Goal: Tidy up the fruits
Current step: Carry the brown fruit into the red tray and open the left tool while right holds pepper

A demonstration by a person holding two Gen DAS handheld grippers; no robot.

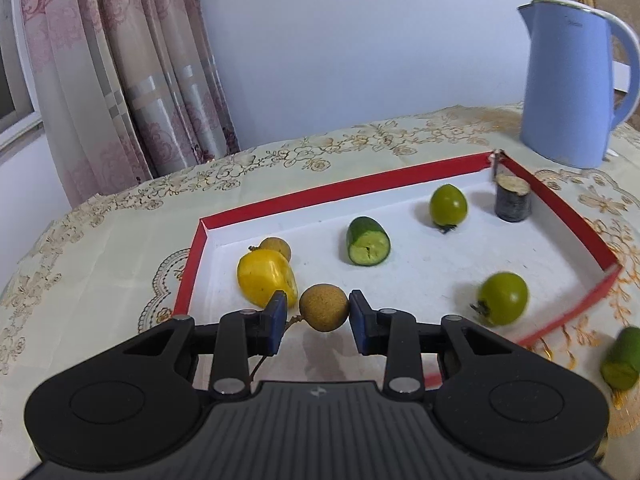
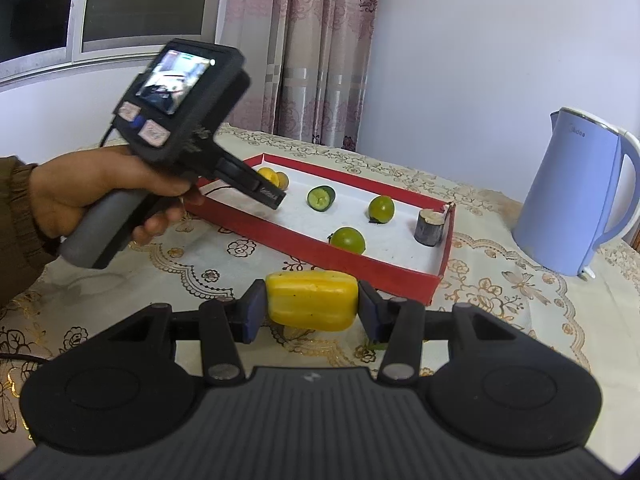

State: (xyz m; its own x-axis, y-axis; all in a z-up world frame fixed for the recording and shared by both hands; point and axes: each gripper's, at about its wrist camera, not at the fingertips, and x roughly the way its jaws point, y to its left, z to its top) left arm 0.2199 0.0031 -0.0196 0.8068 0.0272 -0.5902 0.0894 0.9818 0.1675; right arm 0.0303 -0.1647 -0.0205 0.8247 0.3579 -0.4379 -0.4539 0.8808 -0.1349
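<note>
A red tray [image 1: 320, 194] with a white floor holds a yellow pepper piece [image 1: 262, 282], a brown longan [image 1: 276, 247] behind it, a cucumber piece [image 1: 367, 242], two green tomatoes [image 1: 448, 205] [image 1: 503, 298] and a dark sugarcane stub [image 1: 513, 202]. My left gripper [image 1: 318, 312] hovers over the tray's near left corner with a brown longan [image 1: 324, 307] between its blue pads; the left pad stands slightly off it. My right gripper [image 2: 312, 310] is shut on a yellow pepper piece [image 2: 312, 299] above the tablecloth in front of the tray [image 2: 320, 254].
A blue kettle [image 1: 572, 84] stands behind the tray's right end, also in the right wrist view [image 2: 576, 196]. A cucumber piece [image 1: 622, 358] lies on the cloth outside the tray's near right. The hand holding the left gripper [image 2: 180, 120] is at the tray's left end.
</note>
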